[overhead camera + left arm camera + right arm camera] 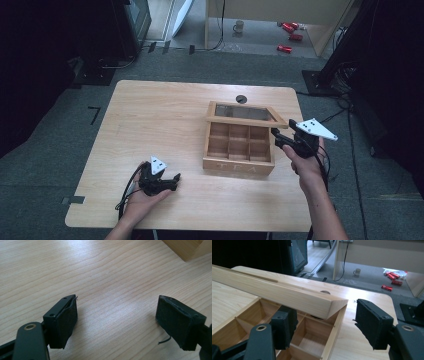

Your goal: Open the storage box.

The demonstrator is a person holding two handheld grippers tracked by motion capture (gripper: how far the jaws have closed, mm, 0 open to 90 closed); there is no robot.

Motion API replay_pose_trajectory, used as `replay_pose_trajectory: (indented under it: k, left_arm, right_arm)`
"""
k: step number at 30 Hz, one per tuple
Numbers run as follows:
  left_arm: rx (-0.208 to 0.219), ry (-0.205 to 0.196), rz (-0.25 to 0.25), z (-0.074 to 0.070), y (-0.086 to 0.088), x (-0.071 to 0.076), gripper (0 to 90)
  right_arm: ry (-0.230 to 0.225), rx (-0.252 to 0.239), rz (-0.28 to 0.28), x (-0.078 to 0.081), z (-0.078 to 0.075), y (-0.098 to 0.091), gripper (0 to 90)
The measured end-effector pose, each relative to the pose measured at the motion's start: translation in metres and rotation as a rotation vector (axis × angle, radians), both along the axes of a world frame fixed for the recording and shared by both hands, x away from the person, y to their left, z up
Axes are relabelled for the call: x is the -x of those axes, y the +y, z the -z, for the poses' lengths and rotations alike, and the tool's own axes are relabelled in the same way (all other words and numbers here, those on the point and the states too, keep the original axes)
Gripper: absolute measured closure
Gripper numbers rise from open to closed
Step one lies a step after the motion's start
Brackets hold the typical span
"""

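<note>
Wooden tea box (238,162) lettered "TEA", lid (243,114) half raised, right gripper (278,137) beside lid corner

The right hand-held gripper (323,330) rises from the bottom edge with its two black jaws standing apart. The raised corner of a wooden lid (287,296) lies between them, tilted up over a wooden box (312,340); whether either pad touches the lid cannot be told. The left jaw sits inside the box, over its dividers, and the right jaw hangs outside the box wall, above the desk (359,340). The box is split into square compartments (those in sight are bare wood). Past the far desk edge, on the grey floor (372,280), stand a pale mug (356,272) and several red cans (392,277).
</note>
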State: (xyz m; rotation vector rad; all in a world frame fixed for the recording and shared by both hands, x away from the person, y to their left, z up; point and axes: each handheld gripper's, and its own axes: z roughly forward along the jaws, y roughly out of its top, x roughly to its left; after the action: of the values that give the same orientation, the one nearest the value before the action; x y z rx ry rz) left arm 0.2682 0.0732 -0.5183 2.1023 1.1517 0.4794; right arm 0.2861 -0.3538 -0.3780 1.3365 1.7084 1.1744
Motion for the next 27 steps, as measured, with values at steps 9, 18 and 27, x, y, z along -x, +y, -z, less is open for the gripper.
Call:
replay_pose_trajectory:
  k: [9, 18, 27]
  left_arm:
    - [0.044, 0.007, 0.023, 0.000, 0.004, 0.000, 20.3]
    - [0.042, 0.009, 0.040, 0.000, 0.003, 0.001, 20.7]
    - [0.048, 0.012, 0.042, -0.001, 0.004, 0.000, 20.8]
  right_arm:
    - [-0.036, 0.003, -0.015, -0.016, -0.010, -0.005, 31.9]
    - [-0.054, 0.000, -0.020, -0.027, -0.018, -0.008, 32.3]
    - [-0.062, 0.009, -0.042, -0.041, -0.018, -0.009, 34.9]
